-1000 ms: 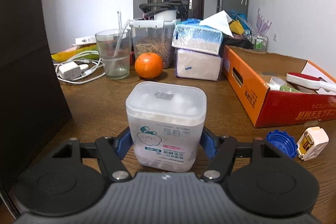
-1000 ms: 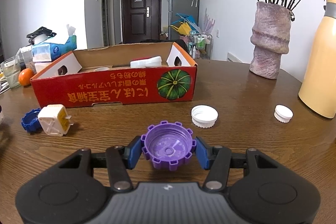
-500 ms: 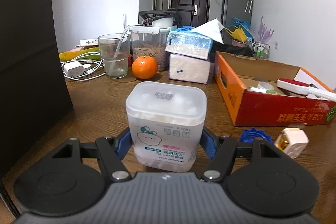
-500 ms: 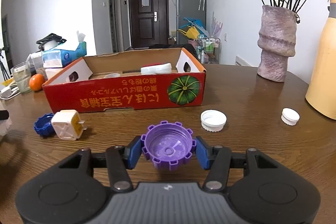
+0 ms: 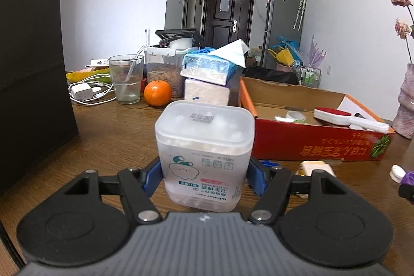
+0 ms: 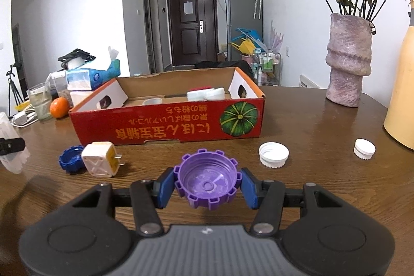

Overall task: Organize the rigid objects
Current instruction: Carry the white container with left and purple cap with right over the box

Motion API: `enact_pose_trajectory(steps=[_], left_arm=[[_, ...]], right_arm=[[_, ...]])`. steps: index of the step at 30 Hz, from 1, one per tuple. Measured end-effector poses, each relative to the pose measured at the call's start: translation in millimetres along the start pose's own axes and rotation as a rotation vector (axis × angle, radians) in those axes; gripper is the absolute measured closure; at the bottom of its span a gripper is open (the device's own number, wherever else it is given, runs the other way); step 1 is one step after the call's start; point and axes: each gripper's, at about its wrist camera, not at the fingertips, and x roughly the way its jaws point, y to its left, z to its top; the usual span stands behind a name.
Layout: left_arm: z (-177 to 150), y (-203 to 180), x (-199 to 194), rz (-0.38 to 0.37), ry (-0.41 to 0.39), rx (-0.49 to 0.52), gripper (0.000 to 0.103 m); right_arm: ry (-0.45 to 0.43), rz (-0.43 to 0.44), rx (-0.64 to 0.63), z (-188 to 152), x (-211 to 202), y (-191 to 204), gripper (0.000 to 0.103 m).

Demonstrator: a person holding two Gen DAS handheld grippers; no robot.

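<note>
Your left claw (image 5: 205, 179) is clamped on the smooth, translucent cotton-swab box (image 5: 204, 154), raised just left of the red cardboard box (image 6: 168, 120). Its slick walls could slip if you tilt it. Your right claw (image 6: 208, 185) pinches the ridged purple cap (image 6: 207, 181) above the wooden table (image 6: 310, 185), near that box; it could pop free sideways.

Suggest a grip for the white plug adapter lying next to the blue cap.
Probably from above, fingers across the two flat side faces of the white plug adapter. It lies on its side, prongs pointing right. The blue cap touches its left edge, so close front-to-back, clear of both cap and prongs.
</note>
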Motion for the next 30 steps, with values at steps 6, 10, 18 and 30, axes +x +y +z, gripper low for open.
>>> enact_pose_trajectory(steps=[6,10,18,30], left_arm=[[-1,-17,-8,-0.033,0.004,-0.008,0.034],[-1,-26,-13,-0.061,0.006,-0.024,0.034],[2,-45,-15,-0.087,0.012,-0.039,0.034],[23,-64,-3,-0.101,-0.002,-0.059,0.034]], right_arm=[[-0.016,0.016,0.004,1,-6,1,0.050],[-0.028,0.026,0.007,3,-10,0,0.050],[-0.052,0.040,0.011,8,-15,0,0.050],[-0.090,0.051,-0.013,27,-12,4,0.050]])
